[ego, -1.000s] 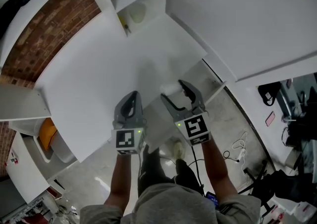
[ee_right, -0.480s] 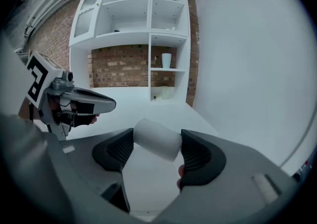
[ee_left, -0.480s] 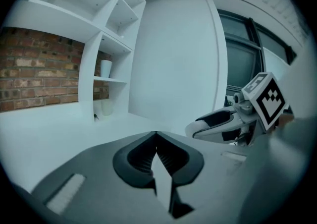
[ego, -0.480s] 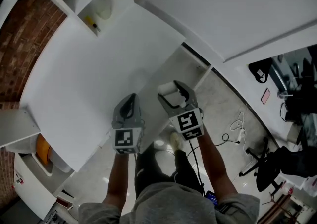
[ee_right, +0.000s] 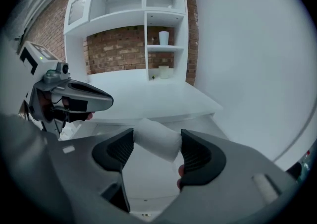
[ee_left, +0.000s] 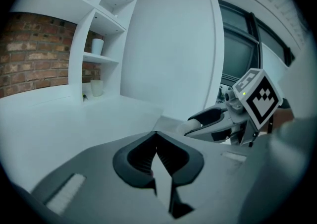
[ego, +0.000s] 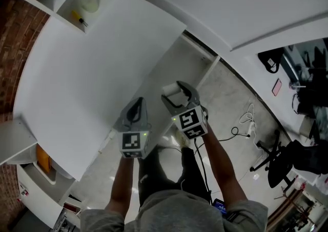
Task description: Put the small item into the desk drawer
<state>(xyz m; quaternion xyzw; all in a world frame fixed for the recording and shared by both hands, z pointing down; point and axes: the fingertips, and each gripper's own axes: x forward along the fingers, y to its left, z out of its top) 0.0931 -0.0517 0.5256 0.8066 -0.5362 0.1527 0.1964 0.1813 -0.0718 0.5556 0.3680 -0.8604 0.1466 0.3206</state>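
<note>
The grey left gripper (ego: 137, 103) hovered at the front edge of the white desk (ego: 87, 66), its jaws clenched together on nothing. Just beside it, the grey right gripper (ego: 178, 94) grasped the small white cylindrical roll (ee_right: 154, 139) between its pads, off the desk.

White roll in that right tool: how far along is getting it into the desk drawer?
Done: the white roll is picked up, clamped in the right gripper's jaws. In hand: it is held beside the front edge of the white desk. Left: getting it into the drawer, which I cannot make out. The left gripper is shut, empty.
</note>
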